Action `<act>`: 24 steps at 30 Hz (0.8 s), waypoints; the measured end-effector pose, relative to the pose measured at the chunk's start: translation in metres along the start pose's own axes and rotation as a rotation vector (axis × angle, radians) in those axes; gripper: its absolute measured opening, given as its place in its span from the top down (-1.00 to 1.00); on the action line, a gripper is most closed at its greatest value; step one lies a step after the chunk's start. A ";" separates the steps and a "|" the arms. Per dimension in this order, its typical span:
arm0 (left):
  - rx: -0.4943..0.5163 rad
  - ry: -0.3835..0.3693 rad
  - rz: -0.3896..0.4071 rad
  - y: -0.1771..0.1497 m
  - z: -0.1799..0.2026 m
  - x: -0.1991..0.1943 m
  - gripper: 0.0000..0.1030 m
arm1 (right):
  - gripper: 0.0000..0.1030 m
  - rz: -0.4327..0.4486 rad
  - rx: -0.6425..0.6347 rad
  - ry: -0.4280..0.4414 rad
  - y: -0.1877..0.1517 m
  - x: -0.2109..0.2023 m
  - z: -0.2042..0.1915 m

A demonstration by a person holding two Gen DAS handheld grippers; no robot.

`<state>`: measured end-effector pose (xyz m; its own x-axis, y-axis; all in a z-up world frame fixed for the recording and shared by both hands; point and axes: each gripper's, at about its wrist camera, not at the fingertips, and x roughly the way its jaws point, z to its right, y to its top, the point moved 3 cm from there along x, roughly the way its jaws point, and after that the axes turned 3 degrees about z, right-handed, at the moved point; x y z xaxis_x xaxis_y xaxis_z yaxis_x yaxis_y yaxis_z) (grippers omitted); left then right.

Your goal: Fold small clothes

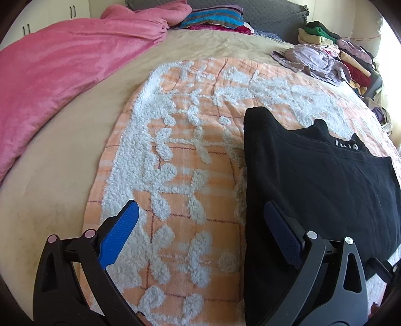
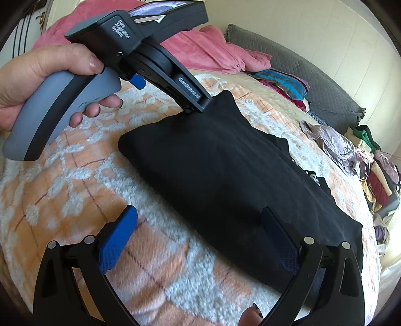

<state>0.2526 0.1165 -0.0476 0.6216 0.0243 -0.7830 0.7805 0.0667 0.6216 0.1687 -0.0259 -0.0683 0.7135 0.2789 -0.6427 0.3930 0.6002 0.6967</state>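
A black garment (image 1: 315, 180) lies folded over on an orange-and-white tufted blanket (image 1: 180, 155); it also shows in the right wrist view (image 2: 225, 180). My left gripper (image 1: 200, 213) is open, its right finger over the garment's left edge, its left finger over the blanket. In the right wrist view the left gripper's body (image 2: 160, 65), held by a hand, sits at the garment's far corner. My right gripper (image 2: 199, 220) is open, straddling the garment's near edge, holding nothing.
A pink blanket (image 1: 62, 70) lies at the left on the beige bedspread (image 1: 62, 150). Folded clothes are stacked (image 1: 351, 62) at the far right, beside a crumpled lilac garment (image 1: 310, 59). Striped pillows (image 1: 213, 20) and a grey headboard are at the back.
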 end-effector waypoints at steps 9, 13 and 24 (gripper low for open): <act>-0.037 -0.027 -0.027 0.012 0.003 0.013 -0.81 | -0.91 -0.025 -0.046 -0.068 0.019 0.030 -0.004; -0.042 -0.032 -0.033 0.016 0.005 0.016 -0.81 | -0.91 -0.029 -0.049 -0.076 0.026 0.039 -0.002; -0.053 -0.067 -0.062 0.026 0.013 0.027 -0.81 | -0.88 0.008 -0.055 -0.122 0.036 0.050 0.012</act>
<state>0.2903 0.1062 -0.0524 0.5768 -0.0480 -0.8155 0.8139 0.1190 0.5687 0.2248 0.0005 -0.0716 0.7831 0.1921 -0.5915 0.3572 0.6396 0.6807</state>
